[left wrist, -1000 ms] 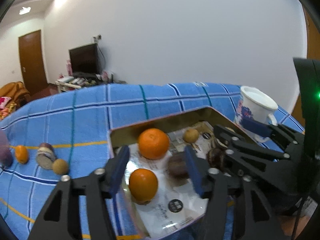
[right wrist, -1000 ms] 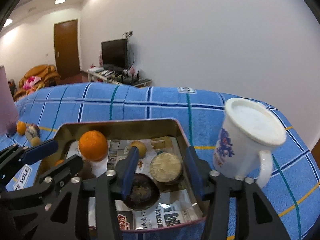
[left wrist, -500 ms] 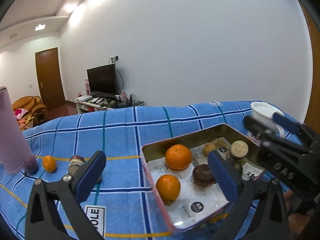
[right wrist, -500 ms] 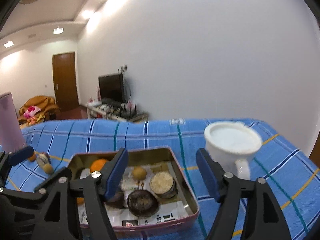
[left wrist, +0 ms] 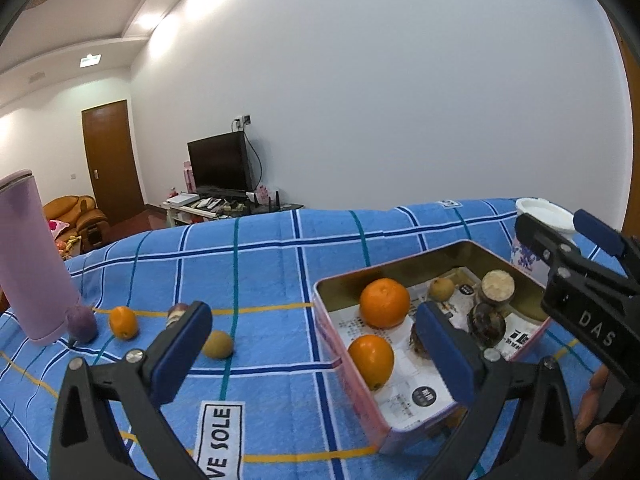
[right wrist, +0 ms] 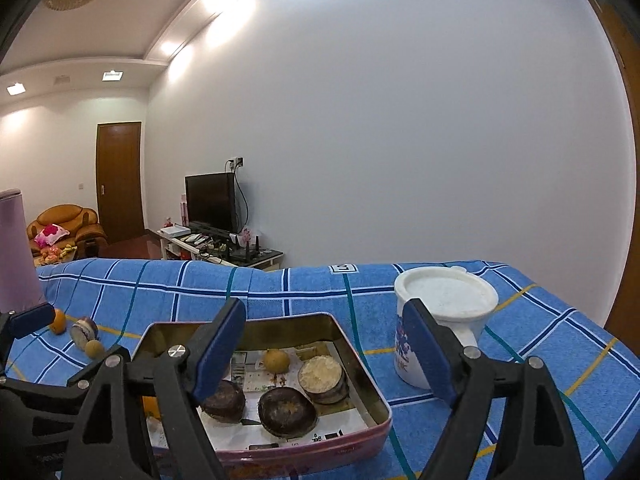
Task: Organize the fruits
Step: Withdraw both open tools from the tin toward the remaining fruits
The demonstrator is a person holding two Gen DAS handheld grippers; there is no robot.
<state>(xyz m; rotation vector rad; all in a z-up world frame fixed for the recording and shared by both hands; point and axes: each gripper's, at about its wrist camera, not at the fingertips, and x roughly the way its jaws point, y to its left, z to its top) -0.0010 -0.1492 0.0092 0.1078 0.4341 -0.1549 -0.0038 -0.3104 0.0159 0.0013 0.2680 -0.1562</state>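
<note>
A pink-sided tin tray (left wrist: 400, 270) lined with printed paper holds two oranges (left wrist: 384, 303), a small yellow fruit (right wrist: 276, 360), dark halved fruits (right wrist: 287, 406) and a pale cut half (right wrist: 322, 372). My left gripper (left wrist: 312, 354) stands wide open and empty above the tray's near left corner. My right gripper (right wrist: 323, 354) hangs over the tray's near side. Its jaws are opening, with nothing between them. Left of the tray, a small orange (left wrist: 123, 322), a purple fruit (left wrist: 82, 322), a cut fruit (left wrist: 178, 312) and a yellowish round fruit (left wrist: 218, 344) lie loose on the cloth.
A blue checked cloth (left wrist: 260, 264) covers the table. A tall pink bottle (left wrist: 28, 256) stands at the far left beside the loose fruits. A white lidded mug (right wrist: 444, 320) with a blue pattern stands right of the tray. A person's fingers (left wrist: 592, 400) show at the lower right.
Both grippers have opened wide and drawn back and up from the tray. The orange that was between the left fingers and the dark half between the right fingers now lie free in the tray.
</note>
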